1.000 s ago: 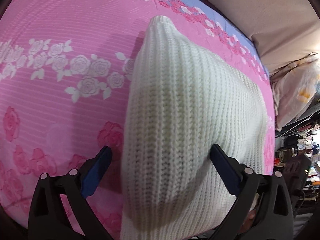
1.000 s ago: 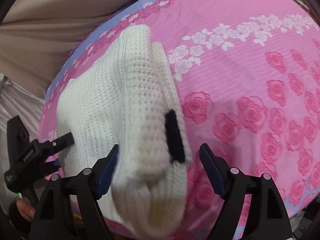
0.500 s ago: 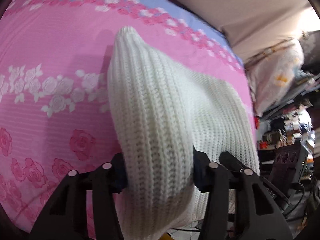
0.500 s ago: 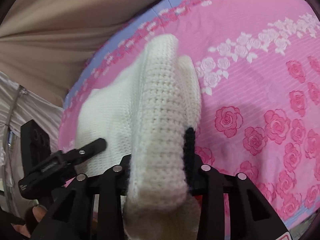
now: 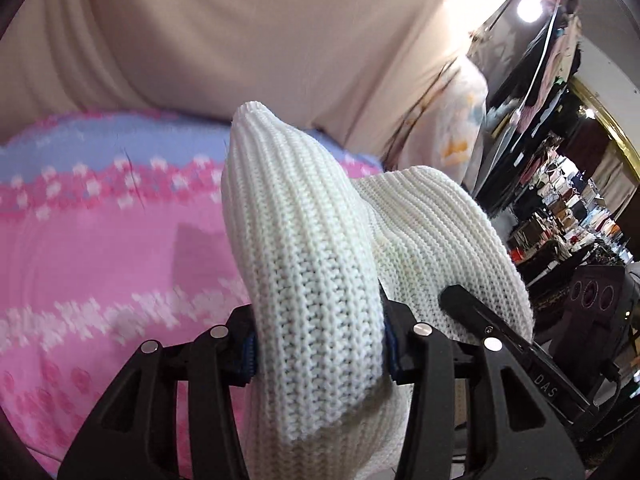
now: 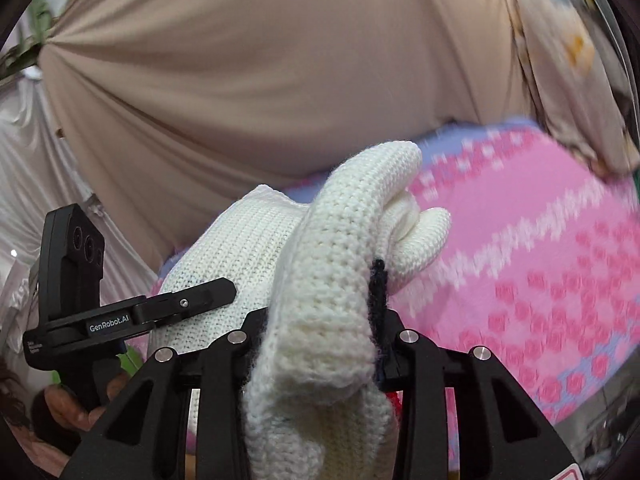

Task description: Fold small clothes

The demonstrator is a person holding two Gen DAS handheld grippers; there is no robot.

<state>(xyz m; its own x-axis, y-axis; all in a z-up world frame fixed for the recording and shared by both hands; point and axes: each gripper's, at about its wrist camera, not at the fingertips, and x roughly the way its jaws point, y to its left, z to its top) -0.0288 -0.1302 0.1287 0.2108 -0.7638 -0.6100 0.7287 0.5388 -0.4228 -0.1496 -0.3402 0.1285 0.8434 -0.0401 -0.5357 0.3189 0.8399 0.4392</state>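
Note:
A cream knitted sweater point(image 5: 304, 264) is lifted off the pink rose-patterned bedspread point(image 5: 100, 256). My left gripper point(image 5: 318, 350) is shut on one bunched edge of it. My right gripper point(image 6: 320, 344) is shut on another bunched edge of the sweater point(image 6: 332, 280), which carries a short black mark point(image 6: 378, 284). The sweater stretches between the two grippers. The left gripper also shows in the right wrist view point(image 6: 188, 300), and the right gripper's finger shows in the left wrist view point(image 5: 480, 316).
A beige draped cloth point(image 6: 280, 80) hangs behind the bed. A pale printed pillow point(image 5: 452, 120) lies at the bed's far right corner. Cluttered dark shelves point(image 5: 560, 216) stand to the right beyond the bed edge.
Both grippers closed on the sweater's edges, then rose and tilted up, lifting the sweater off the bedspread. The views now look toward the beige cloth.

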